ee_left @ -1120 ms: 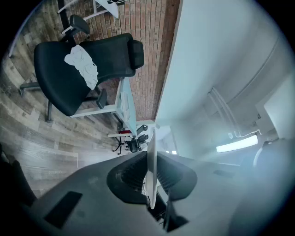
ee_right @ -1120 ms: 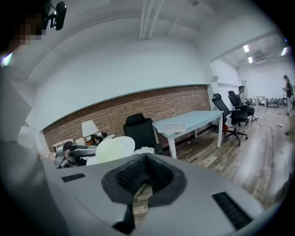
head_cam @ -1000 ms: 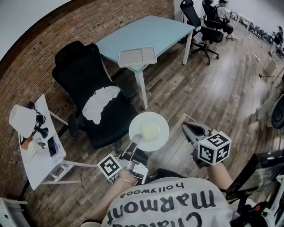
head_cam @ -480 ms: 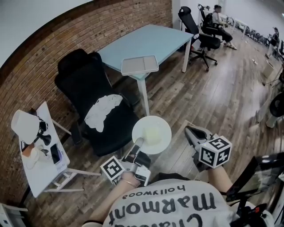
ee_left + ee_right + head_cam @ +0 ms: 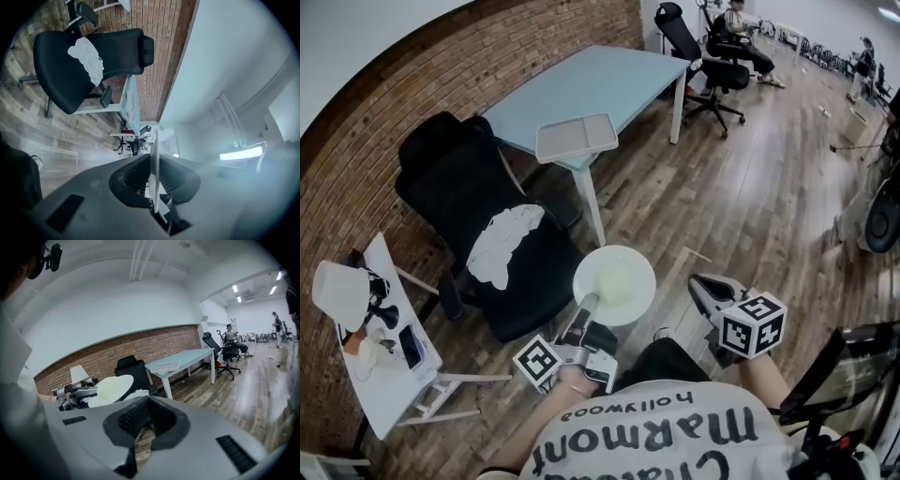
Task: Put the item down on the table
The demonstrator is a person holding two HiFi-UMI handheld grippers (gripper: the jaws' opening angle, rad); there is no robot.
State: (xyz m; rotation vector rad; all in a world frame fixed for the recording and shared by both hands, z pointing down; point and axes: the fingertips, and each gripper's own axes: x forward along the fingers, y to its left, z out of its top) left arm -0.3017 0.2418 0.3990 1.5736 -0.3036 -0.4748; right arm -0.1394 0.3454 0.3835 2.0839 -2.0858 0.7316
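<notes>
A round white plate hangs above the wooden floor, in front of the person. My left gripper is shut on its near rim. In the left gripper view the plate stands edge-on, pinched between the two ribbed pads. My right gripper hovers to the right of the plate, apart from it, jaws together and empty. The right gripper view shows its jaws meeting at the tips, with the plate off to the left. The light blue table stands farther ahead.
A grey tray lies on the blue table's near corner. A black office chair with a white cloth on its seat stands to the left of the plate. A small white side table with a lamp is far left.
The head view has swung, so the table and chair sit further left in the picture. My left gripper still holds the plate and has shifted slightly. The right gripper has sunk a little.
</notes>
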